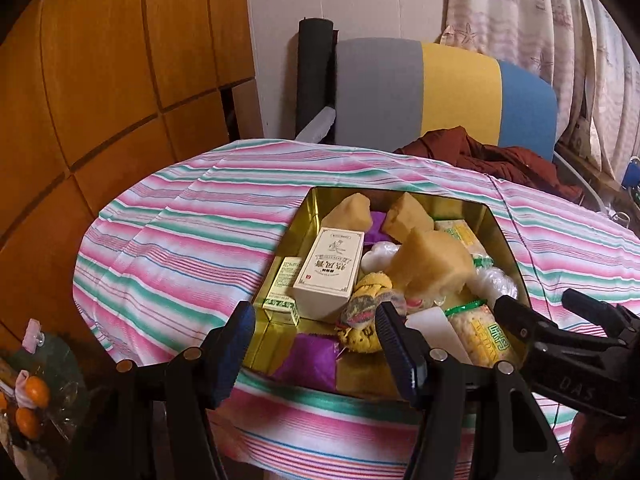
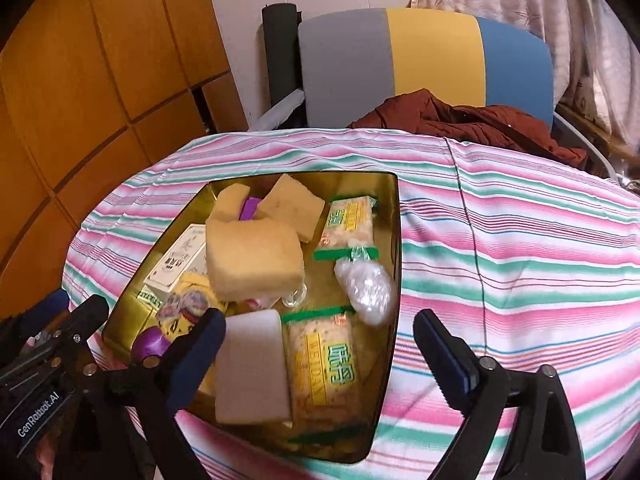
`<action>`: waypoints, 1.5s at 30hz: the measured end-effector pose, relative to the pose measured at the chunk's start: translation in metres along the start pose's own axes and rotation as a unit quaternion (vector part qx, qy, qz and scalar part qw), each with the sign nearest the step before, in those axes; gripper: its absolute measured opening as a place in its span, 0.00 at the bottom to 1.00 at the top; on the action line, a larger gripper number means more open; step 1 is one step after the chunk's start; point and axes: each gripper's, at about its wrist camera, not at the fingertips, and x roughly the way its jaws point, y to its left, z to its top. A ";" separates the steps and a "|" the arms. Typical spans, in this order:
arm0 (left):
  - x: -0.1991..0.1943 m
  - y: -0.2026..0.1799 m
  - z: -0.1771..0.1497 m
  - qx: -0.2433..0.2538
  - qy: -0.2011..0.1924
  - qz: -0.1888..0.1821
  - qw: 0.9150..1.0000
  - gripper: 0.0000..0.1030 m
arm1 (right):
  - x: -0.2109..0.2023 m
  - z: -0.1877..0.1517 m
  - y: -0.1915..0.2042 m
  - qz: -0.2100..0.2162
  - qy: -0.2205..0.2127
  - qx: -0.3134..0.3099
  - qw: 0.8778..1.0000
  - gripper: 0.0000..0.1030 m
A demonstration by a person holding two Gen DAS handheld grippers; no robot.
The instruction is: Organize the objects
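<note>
Gold tin (image 2: 394,240) on the striped cloth (image 2: 520,260) looks packed w/ sponges, snack packs, boxes; nothing left outside. Both grippers, left (image 1: 316,344) & right (image 2: 320,356), gape wide, empty—prob. nearly done.

Gold tin (image 2: 394,240), open, on striped cloth, packed with loose items. Three tan sponge blocks (image 2: 254,262): largest sits on top of the pile near centre, two smaller at far end, tilted. White carton with printed label (image 1: 330,270) lies flat on the left side. Two rice-cracker packets, yellow-green print (image 2: 320,364), along the right wall, one near, one far. Clear plastic wad (image 2: 366,290) between them. White foam pad (image 2: 252,364) beside the near packet.
</note>
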 end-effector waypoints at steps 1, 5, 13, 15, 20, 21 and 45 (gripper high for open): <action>-0.001 0.001 -0.001 -0.002 0.001 0.001 1.000 0.61 | -0.002 0.000 0.002 -0.002 0.001 0.000 1.000 0.99; -0.003 0.003 -0.001 -0.008 0.002 0.008 1.000 0.61 | -0.009 0.000 0.009 -0.009 0.003 -0.004 1.000 1.00; -0.006 0.008 0.000 -0.025 0.009 0.013 1.000 0.61 | -0.020 0.001 0.021 -0.062 -0.003 -0.012 0.998 1.00; -0.006 0.009 0.001 -0.028 0.010 0.013 0.999 0.61 | -0.020 0.002 0.019 -0.072 0.003 0.002 0.997 1.00; -0.006 0.012 0.002 -0.037 0.015 0.018 0.999 0.61 | -0.025 0.005 0.017 -0.081 0.009 0.027 0.996 1.00; -0.005 0.013 0.002 -0.038 0.018 0.016 0.999 0.61 | -0.025 0.006 0.018 -0.075 0.014 0.025 0.997 1.00; -0.003 0.006 -0.003 -0.021 0.028 0.021 0.999 0.61 | -0.021 0.003 0.022 -0.087 0.022 0.005 0.996 1.00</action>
